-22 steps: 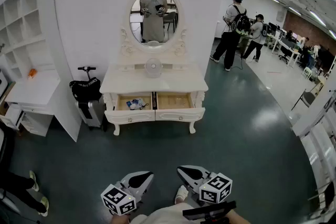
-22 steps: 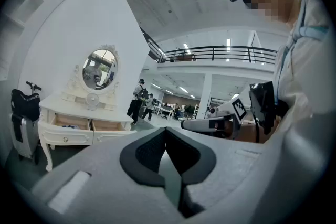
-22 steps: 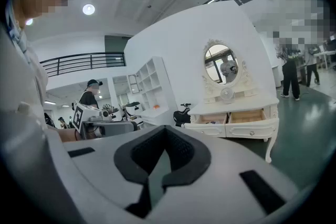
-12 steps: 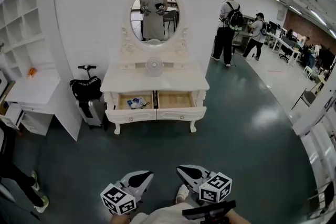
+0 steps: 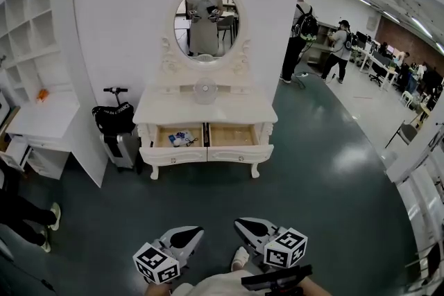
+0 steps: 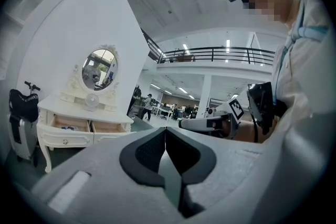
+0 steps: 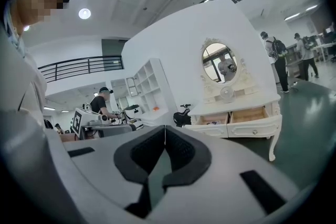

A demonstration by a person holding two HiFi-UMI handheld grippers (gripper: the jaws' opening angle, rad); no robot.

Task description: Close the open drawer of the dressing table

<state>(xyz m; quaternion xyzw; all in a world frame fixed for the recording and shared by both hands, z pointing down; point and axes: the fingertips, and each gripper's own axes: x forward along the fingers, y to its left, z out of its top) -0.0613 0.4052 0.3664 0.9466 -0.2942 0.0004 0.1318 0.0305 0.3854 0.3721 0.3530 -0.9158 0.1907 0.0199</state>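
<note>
Dressing table [image 5: 205, 107]: white, against the wall at 12 o'clock from the grippers and well apart from them across the dark floor [image 5: 208, 204].
Left drawer [image 5: 172, 154]: pulled out, with small blue and white items inside (too small to name).
Right drawer [image 5: 239, 152]: pulled out too, directly at 3 o'clock of the left drawer; its wooden inside looks bare.
Mirror [image 5: 205, 22]: oval, upright on the table top, with a small round fan [image 5: 205, 89] at its 6 o'clock.
Left gripper [image 5: 193, 233]: low in the head view, at about 7 o'clock of the table. In its own view the dark pads [image 6: 152, 149] meet at the tips, so the jaws are closed with nothing between them.
Right gripper [image 5: 241, 224]: at about 5 o'clock of the table, just beside the left gripper. Its pads [image 7: 181, 152] are pressed together and hold nothing.
Black bag [image 5: 113, 118]: on a grey case, at 9 o'clock of the table.
Shelf unit [image 5: 35, 38]: white, at 10 o'clock.
People [image 5: 298, 35]: standing at 2 o'clock, far back.
</note>
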